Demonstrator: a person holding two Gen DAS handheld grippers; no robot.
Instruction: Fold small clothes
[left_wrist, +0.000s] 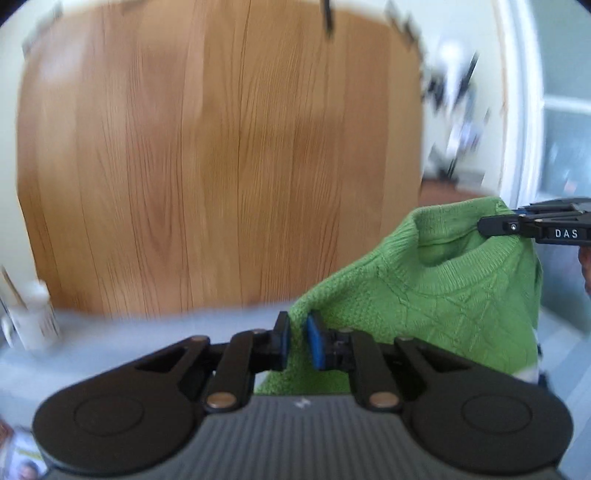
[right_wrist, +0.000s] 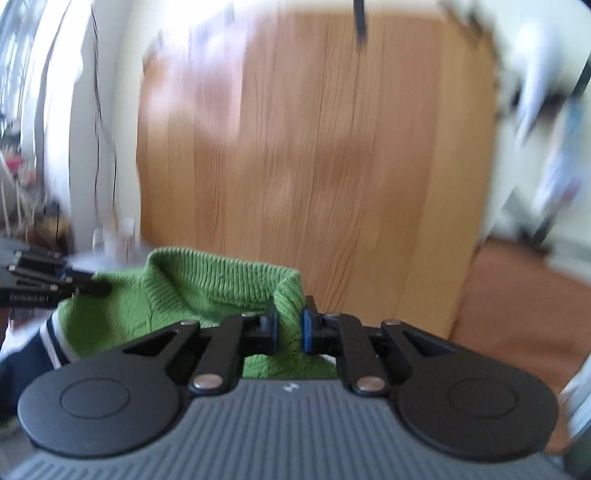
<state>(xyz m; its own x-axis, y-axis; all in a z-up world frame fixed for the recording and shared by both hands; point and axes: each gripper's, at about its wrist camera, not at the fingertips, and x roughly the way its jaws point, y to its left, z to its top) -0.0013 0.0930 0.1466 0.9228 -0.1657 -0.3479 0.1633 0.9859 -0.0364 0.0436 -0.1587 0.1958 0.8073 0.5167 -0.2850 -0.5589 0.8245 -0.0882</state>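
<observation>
A small green knit sweater (left_wrist: 436, 291) with a ribbed collar hangs in the air between both grippers. My left gripper (left_wrist: 297, 341) is shut on the sweater's left shoulder edge. My right gripper (right_wrist: 290, 330) is shut on the other shoulder beside the collar. The right gripper also shows in the left wrist view (left_wrist: 495, 226), pinching the far shoulder. The left gripper shows in the right wrist view (right_wrist: 96, 286). The sweater (right_wrist: 207, 295) has a navy and white striped part at the lower left (right_wrist: 44, 347). The lower body of the sweater is hidden.
A wooden panel (left_wrist: 221, 166) fills the background behind a grey surface (left_wrist: 129, 339). A white cup-like container (left_wrist: 35, 317) stands at the left on that surface. White wall, door frame and blurred clutter lie to the right (left_wrist: 461, 110).
</observation>
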